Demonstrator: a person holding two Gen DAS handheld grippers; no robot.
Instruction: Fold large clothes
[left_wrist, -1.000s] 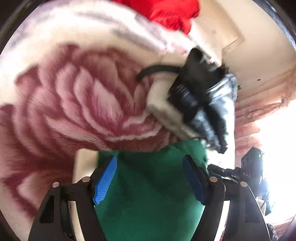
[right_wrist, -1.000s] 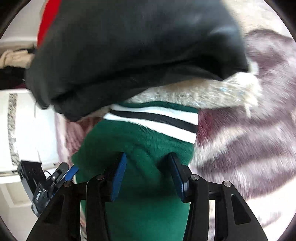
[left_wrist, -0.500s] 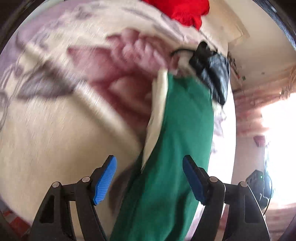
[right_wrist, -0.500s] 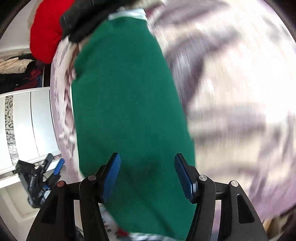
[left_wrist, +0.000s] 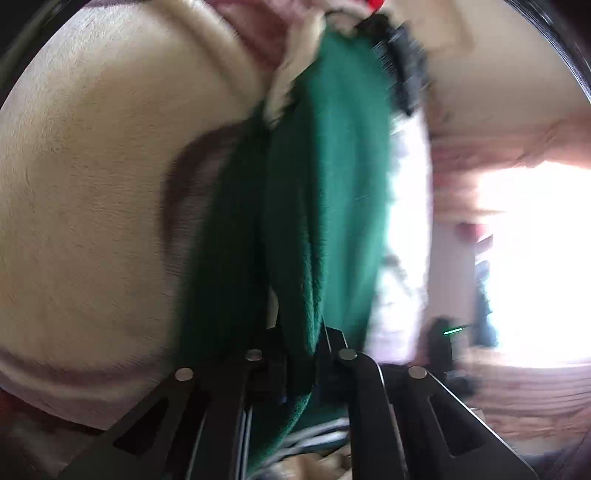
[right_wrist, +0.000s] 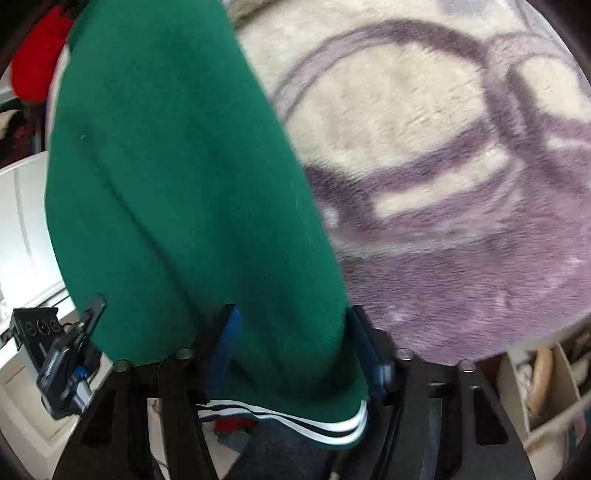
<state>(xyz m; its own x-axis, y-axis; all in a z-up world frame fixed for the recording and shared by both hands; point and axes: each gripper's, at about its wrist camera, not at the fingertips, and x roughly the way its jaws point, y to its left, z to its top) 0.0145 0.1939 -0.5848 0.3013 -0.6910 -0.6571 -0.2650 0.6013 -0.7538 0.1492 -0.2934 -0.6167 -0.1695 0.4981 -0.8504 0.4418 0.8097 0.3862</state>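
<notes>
Surface: plush bed blanket (right_wrist: 424, 122), cream with purple-mauve floral outlines, fills the background of both views; bright window at far right of the left wrist view.

Garment: green sweater (right_wrist: 177, 177), with a black-and-white striped rib hem (right_wrist: 325, 428), hangs stretched lengthwise between the two tools, raised off the blanket rather than spread on it.

Left hand-held gripper (left_wrist: 297, 354): fingers drawn close together, pinching a bunched ridge of the green fabric (left_wrist: 325, 184); the knit runs away from it toward the top of the frame.

Right hand-held gripper (right_wrist: 295, 350): blue fingers (right_wrist: 227, 343) stand apart with the hem end of the sweater draped between and over them; whether they press the cloth cannot be told.

Other clothes: red garment (right_wrist: 33, 66) and a dark garment (left_wrist: 402, 62) lie at the far end of the sweater, blurred.

Clutter: shelf compartments (right_wrist: 546, 387) at lower right; white cabinet front (right_wrist: 22, 221) at left.

Progress: early stage, by judgement. One garment is picked out and lifted; no crease or fold is visible.

Remaining: lay it flat on the blanket, fold sleeves and body, then treat the other garments.
</notes>
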